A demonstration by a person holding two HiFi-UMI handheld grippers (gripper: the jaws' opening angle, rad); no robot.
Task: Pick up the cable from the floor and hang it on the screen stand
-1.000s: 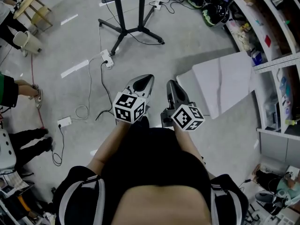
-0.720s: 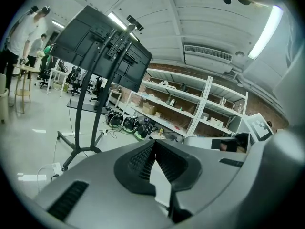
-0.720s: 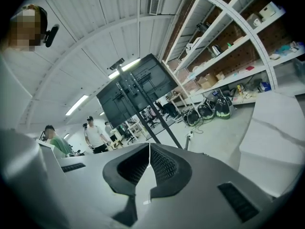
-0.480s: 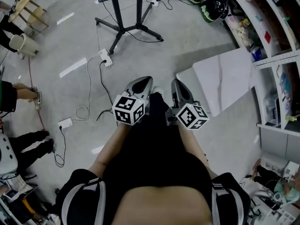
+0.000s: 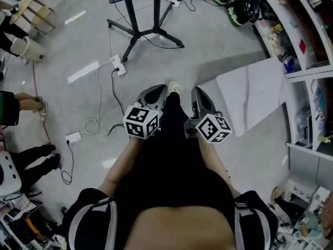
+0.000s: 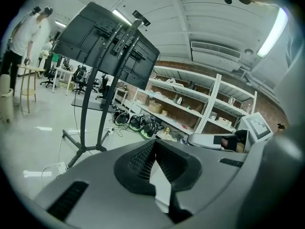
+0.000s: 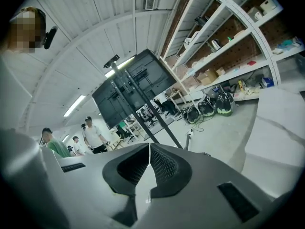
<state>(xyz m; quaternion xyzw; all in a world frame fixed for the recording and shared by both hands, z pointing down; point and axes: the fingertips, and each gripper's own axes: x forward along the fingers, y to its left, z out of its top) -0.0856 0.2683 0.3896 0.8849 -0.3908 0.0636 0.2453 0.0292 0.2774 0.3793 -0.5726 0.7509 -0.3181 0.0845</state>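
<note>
Status: cable [image 5: 99,95] loose on floor, front-left, near screen stand [image 5: 136,31] | left tool [image 5: 156,91], right tool [image 5: 199,92] both closed tight, empty, side by side out front | my guess: carry pose, cable's well out of reach, so no reason to open them yet

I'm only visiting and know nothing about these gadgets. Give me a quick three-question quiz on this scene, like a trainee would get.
1. True or false: the left hand-held gripper holds something between its jaws.
2. In the head view, the black metal screen stand with splayed legs shows: A) ahead on the floor, near the top; B) at the bottom edge; C) on the shelves.
3. Fill in: the right hand-held gripper has its jaws ____.
Key: 1 false; 2 A; 3 shut.
</note>
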